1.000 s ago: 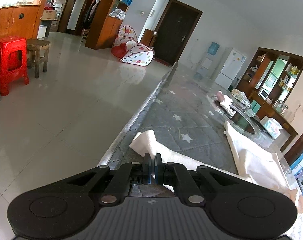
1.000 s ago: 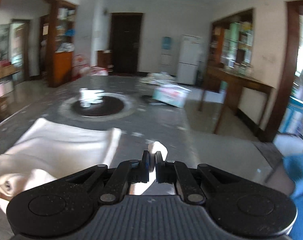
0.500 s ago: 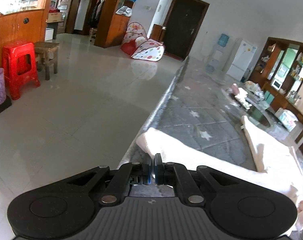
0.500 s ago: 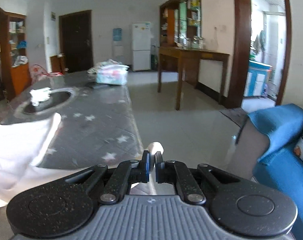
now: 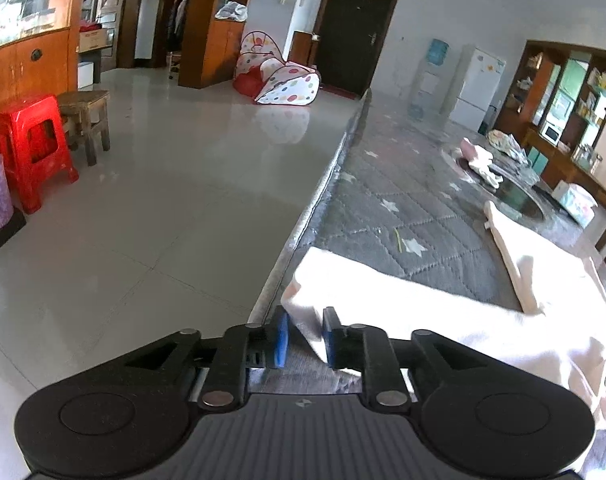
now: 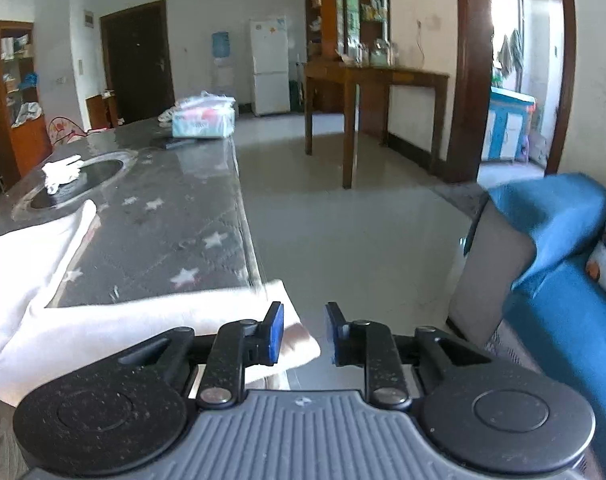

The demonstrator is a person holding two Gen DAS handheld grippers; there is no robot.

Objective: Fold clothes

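A white garment (image 5: 443, 312) is laid flat on the grey star-patterned surface (image 5: 403, 208), spread along the near edge, with one sleeve-like end reaching the left edge and the other end reaching the right edge (image 6: 279, 312), where a corner is seen overhanging slightly. A second part of the cloth is extended toward a dark round inset (image 6: 79, 184) in the surface. The left gripper (image 5: 305, 338) is seen with its blue-padded jaws apart, the left end of the garment lying between them, no clamping visible. The right gripper (image 6: 303, 334) is likewise held with jaws apart; the garment's right corner is just beside and partly behind its left pad, not pinched. On the round inset a small crumpled white cloth (image 6: 63, 170) is rested. Farther back a light blue tissue pack (image 6: 203, 120) is placed on the surface, well apart from the garment. Beyond the left edge, a red plastic stool (image 5: 33, 152) and a wooden stool (image 5: 85, 120) are stood on the tiled floor (image 5: 163, 200), with a polka-dot play tent (image 5: 279, 76) near a dark door (image 5: 355, 36). To the right, a blue sofa (image 6: 563, 280) and a wooden side table (image 6: 375, 92) are seen, and a white fridge (image 6: 269, 66) against the far wall.
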